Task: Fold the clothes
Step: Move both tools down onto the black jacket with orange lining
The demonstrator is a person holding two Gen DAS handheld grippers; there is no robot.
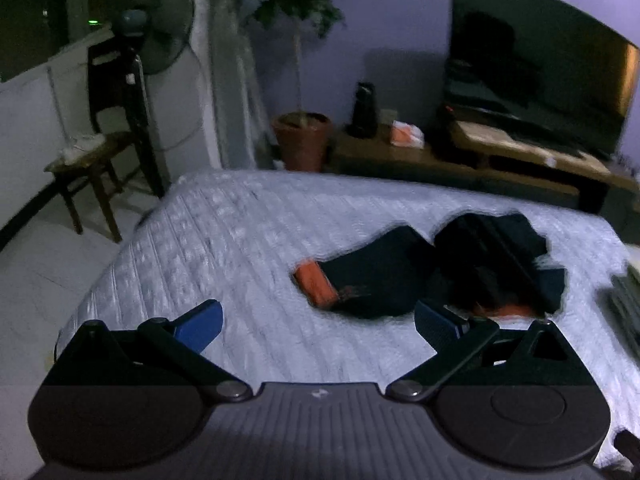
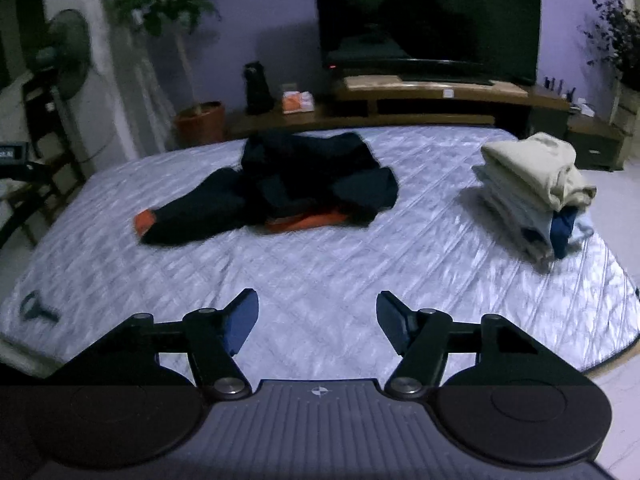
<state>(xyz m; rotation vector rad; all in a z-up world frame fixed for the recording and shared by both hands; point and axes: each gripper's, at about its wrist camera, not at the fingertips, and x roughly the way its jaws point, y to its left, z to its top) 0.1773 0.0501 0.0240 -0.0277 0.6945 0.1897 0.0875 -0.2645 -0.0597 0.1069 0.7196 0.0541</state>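
Note:
A dark navy garment with orange cuffs and hem (image 1: 420, 276) lies crumpled on the pale quilted bed (image 1: 224, 240). It also shows in the right wrist view (image 2: 288, 188), at the middle far part of the bed (image 2: 320, 272). My left gripper (image 1: 318, 326) is open and empty, just short of the garment's near edge. My right gripper (image 2: 318, 320) is open and empty over bare bed, well short of the garment. A stack of folded clothes (image 2: 532, 192) topped by a cream piece sits at the bed's right edge.
A TV (image 2: 428, 16) on a low wooden stand (image 2: 400, 104) lies beyond the bed. A potted plant (image 1: 302, 140), a standing fan (image 1: 160, 24) and a wooden chair (image 1: 92, 160) stand at the left. A small dark object (image 2: 36, 308) lies at the bed's near left corner.

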